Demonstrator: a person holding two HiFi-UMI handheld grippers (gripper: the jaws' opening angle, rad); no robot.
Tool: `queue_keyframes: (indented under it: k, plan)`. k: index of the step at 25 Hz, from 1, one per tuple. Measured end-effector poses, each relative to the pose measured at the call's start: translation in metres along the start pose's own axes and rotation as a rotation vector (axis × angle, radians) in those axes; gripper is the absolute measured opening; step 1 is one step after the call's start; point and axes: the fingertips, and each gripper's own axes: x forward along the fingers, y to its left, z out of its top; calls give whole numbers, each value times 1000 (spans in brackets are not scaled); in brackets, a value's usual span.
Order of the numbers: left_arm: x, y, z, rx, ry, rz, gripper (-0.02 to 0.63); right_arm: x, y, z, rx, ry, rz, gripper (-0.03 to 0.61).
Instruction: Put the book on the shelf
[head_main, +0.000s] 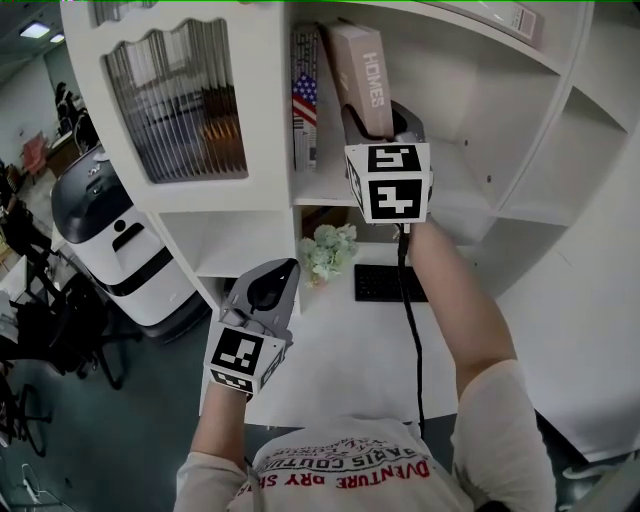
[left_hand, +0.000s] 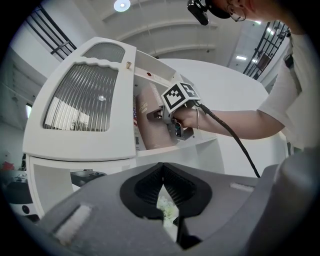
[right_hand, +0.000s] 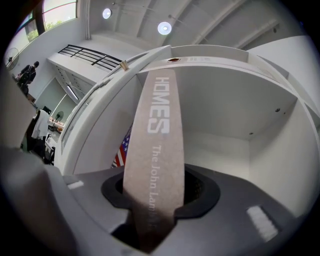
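right gripper (right_hand: 155, 180): fingers (right_hand: 202, 192) clamped across the book (right_hand: 156, 135), low on its spine. left gripper (left_hand: 162, 172): fingers (left_hand: 142, 190) tips together, nothing in them, held low by the desk (head_main: 340, 360) edge.

book is inside the open bay of the shelf (head_main: 455, 195), tilted, top leaning toward the flag-spine book (head_main: 305, 100) just beside it. we can't tell if its foot is down on the board.

handling, our read: hardback, stiff, won't flex in the pinch. it has some weight, and with a low grip the long upper part levers on the pads. cover looks matte, so friction should be decent. best hold is the one we have: across the thickness near the bottom, clear of the neighbour. risk: released while tilted, it may slide or flop, so we'd stand it upright first.
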Motion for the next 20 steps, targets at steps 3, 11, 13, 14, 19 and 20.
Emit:
queue_keyframes:
  k: [3,11,13,14,19,20]
  plan:
    - [4,6,-1,-4,0,12,6,10,0,-2,-2,2,7,176]
    - [13,17,-12,-23,12,36,5,35,3,-8,-1,10,28,179]
    - [16,20,-13,-24,11,43,6,40,2,-9,2,9,29,181]
    - [18,22,-13,-24,10,47,6,43,1,-10,2,8,29,181]
    - [25,30,-11,-20,2,58,5,56,2,-12,2,2,31,192]
    - [26,30,-11,-17,3,59,6,59,2,-13,2,0,33,193]
